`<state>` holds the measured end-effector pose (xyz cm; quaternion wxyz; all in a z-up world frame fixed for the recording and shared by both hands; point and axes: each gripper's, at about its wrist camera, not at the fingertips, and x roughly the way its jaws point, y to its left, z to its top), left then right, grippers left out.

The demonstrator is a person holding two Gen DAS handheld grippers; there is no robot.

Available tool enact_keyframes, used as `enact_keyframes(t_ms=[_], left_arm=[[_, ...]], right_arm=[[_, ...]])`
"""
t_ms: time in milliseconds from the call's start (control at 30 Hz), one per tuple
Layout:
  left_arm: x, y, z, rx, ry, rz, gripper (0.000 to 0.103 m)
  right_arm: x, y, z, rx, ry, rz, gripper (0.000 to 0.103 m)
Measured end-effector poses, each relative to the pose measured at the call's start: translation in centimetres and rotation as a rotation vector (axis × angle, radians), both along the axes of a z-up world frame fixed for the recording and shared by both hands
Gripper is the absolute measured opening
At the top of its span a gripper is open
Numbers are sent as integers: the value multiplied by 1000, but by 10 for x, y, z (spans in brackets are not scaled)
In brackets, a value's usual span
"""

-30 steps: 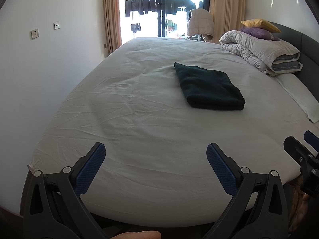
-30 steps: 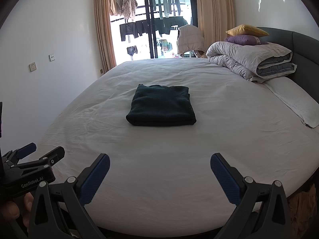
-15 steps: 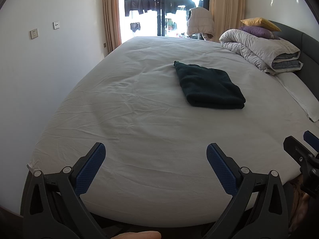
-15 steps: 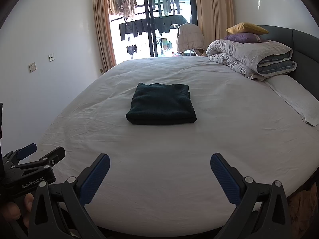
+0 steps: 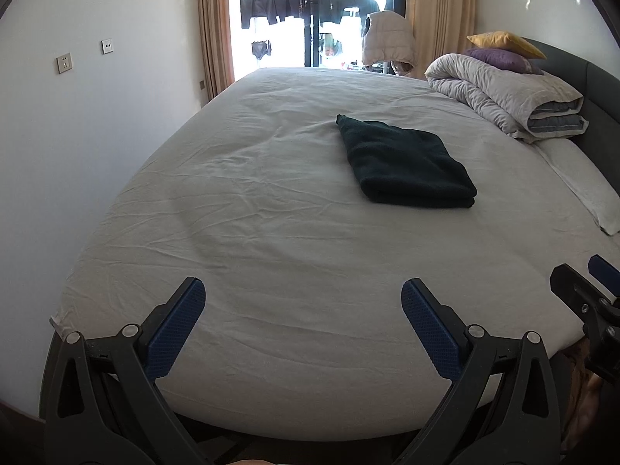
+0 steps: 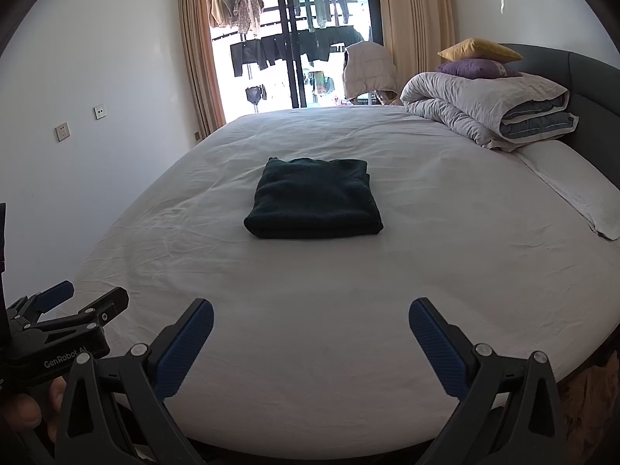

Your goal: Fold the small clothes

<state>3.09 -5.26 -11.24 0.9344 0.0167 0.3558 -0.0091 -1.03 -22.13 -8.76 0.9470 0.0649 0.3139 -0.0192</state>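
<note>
A dark green garment (image 5: 407, 161) (image 6: 316, 198) lies folded into a neat rectangle on the white bed sheet (image 5: 271, 232) (image 6: 445, 240), near the middle of the bed. My left gripper (image 5: 303, 298) hangs open over the near edge of the bed, well short of the garment, with nothing between its blue pads. My right gripper (image 6: 311, 319) is open too, empty, facing the garment from the bed's foot. The left gripper (image 6: 69, 306) also shows at the right wrist view's lower left, and the right gripper (image 5: 589, 283) at the left wrist view's right edge.
A rolled grey duvet (image 6: 488, 110) with purple and yellow cushions (image 6: 478, 60) sits by the dark headboard (image 6: 589, 89) at the right. A white pillow (image 6: 573, 188) lies beside it. A wall (image 5: 77, 135) runs along the left. Clothes hang at the balcony door (image 6: 294, 38).
Both views have shifted only slightly; the garment sits a touch higher in frame. Both grippers stay open and empty, and the garment has not moved on the bed.
</note>
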Motion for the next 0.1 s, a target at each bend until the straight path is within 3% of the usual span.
enact_keyframes(t_ms=[100], left_arm=[[-1, -1, 0, 7, -8, -3, 103]], right_arm=[[1, 0, -1, 4, 2, -1, 103]])
